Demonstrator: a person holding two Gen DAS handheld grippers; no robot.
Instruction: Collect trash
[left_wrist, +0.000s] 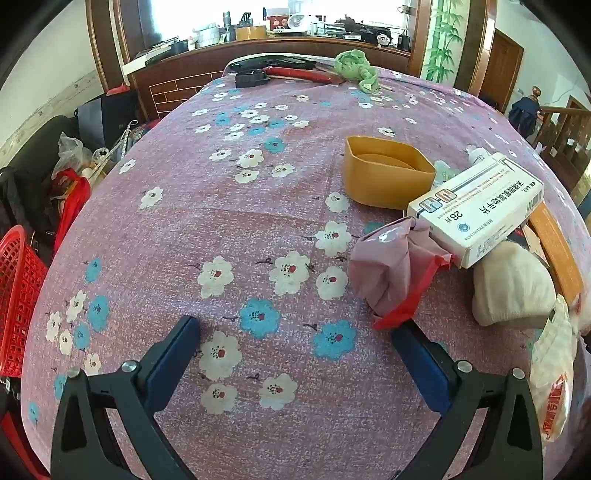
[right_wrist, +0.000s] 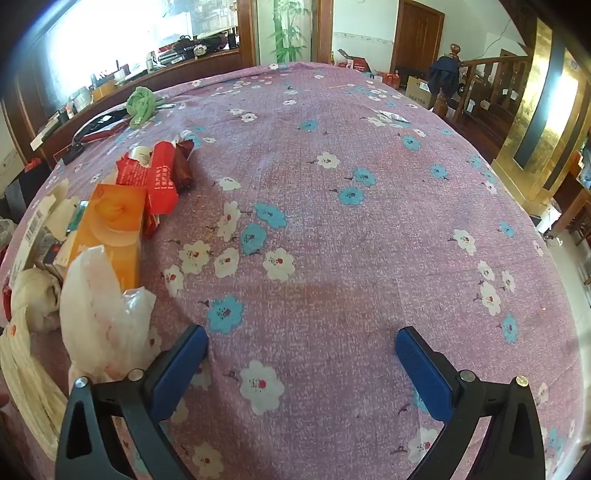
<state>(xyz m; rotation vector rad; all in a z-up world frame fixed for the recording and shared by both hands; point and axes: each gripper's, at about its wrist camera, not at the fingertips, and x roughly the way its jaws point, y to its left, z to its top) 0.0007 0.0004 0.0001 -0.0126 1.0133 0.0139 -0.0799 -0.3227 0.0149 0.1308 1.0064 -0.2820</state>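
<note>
Trash sits piled between my two wide-spread, empty hand-held grippers, right of the left hand-held gripper (left_wrist: 295, 343) and left of the right hand-held gripper (right_wrist: 301, 345), and I judge the plastic bag (right_wrist: 99, 306) could slip or drag the orange box (right_wrist: 110, 225) off the table (right_wrist: 332, 177).

The white medicine box (left_wrist: 476, 210) covers part of the pink wrapper (left_wrist: 391, 266) and the orange carton's (left_wrist: 557, 251) near end. At nine o'clock the red basket (left_wrist: 18, 295) is cut off by the edge
</note>
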